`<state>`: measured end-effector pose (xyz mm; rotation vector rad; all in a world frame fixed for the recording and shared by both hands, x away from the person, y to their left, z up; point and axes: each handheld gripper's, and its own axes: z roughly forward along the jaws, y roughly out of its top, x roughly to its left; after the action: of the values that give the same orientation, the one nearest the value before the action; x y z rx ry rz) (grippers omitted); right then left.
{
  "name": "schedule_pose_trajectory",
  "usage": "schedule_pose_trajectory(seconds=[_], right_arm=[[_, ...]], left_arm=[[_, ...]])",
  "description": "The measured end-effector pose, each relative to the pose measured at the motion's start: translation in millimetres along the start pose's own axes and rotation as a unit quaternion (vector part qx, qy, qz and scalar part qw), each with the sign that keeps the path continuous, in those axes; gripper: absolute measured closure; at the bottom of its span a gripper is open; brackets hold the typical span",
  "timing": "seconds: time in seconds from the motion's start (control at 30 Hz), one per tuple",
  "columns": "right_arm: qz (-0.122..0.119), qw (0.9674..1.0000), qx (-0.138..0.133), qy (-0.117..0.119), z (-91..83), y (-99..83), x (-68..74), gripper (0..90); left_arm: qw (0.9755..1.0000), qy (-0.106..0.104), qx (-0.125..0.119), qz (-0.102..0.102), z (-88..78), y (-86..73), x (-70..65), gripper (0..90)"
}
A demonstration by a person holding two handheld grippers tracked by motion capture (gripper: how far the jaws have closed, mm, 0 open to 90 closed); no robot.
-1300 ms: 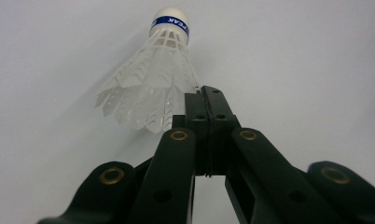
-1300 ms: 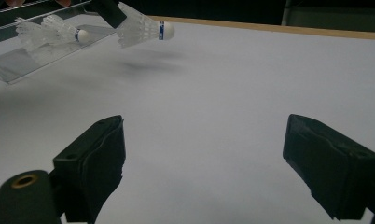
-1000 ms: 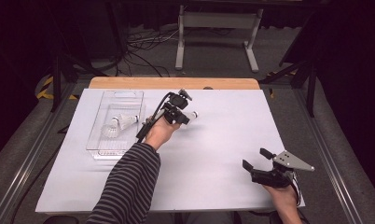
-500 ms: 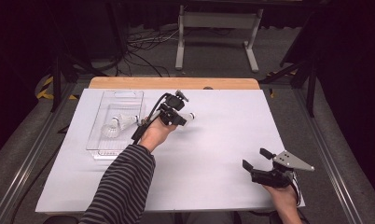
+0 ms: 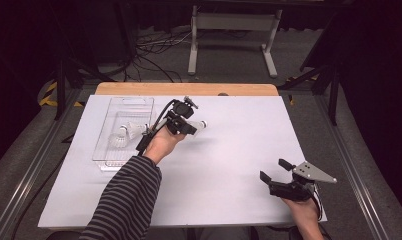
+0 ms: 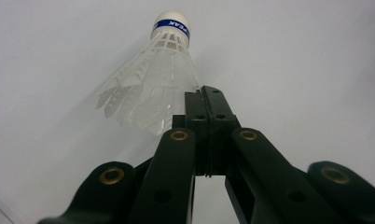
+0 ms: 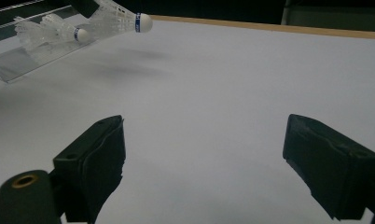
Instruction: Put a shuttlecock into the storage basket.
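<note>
White shuttlecock (image 6: 153, 88) pinched, left gripper (image 6: 206, 100)

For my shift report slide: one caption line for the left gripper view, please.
Left gripper, jaws shut on the skirt edge of a white shuttlecock, holds it cork-first above the white table.

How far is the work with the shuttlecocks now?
Partly done. The left gripper holds one shuttlecock by its skirt edge, above the white table. Two shuttlecocks lie in the clear tray. The right gripper waits open, empty.
</note>
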<state>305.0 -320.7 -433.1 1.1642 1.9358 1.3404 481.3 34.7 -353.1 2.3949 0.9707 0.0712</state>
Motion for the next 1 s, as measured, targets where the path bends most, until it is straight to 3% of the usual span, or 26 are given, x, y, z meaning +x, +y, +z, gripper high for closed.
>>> schedule_pose_trajectory(seconds=[1.0], right_arm=[[-0.003, 1.0, -0.001, -0.001, -0.3, 0.1, 0.3, 13.7]], left_arm=[[0.9999, 0.0, -0.009, 0.008, -19.0, -26.7, 3.8, 90.0]])
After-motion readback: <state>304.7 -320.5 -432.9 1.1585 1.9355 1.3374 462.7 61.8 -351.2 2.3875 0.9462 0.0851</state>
